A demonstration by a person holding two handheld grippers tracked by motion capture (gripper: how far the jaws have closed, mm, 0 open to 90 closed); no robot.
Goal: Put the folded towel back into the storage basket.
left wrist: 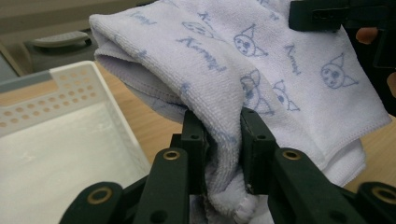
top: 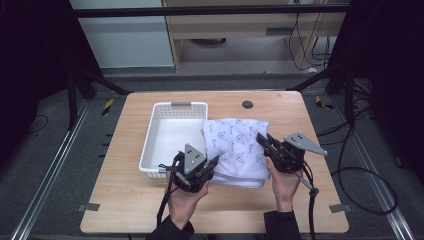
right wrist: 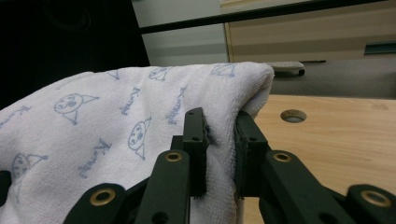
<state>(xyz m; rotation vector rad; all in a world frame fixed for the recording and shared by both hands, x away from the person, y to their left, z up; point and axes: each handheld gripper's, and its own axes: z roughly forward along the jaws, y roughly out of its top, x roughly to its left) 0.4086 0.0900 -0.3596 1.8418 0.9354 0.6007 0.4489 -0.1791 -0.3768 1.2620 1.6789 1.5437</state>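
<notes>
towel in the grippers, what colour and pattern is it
White towel printed with pale blue cartoon faces and script lettering; clearest in the left gripper view.

White towel (left wrist: 280, 70) has blue script wording, too blurry to read.

At the centre of the high view lies a white terry towel (top: 237, 145) printed with pale blue cat-like faces and pale blue script. Left of it sits a white perforated plastic basket (top: 155, 132) with a grey handle. The light wooden surface (top: 300, 210) shows a dark round hole at upper centre. Black metal fingers (left wrist: 254, 154) carry brass-coloured rivets.
</notes>
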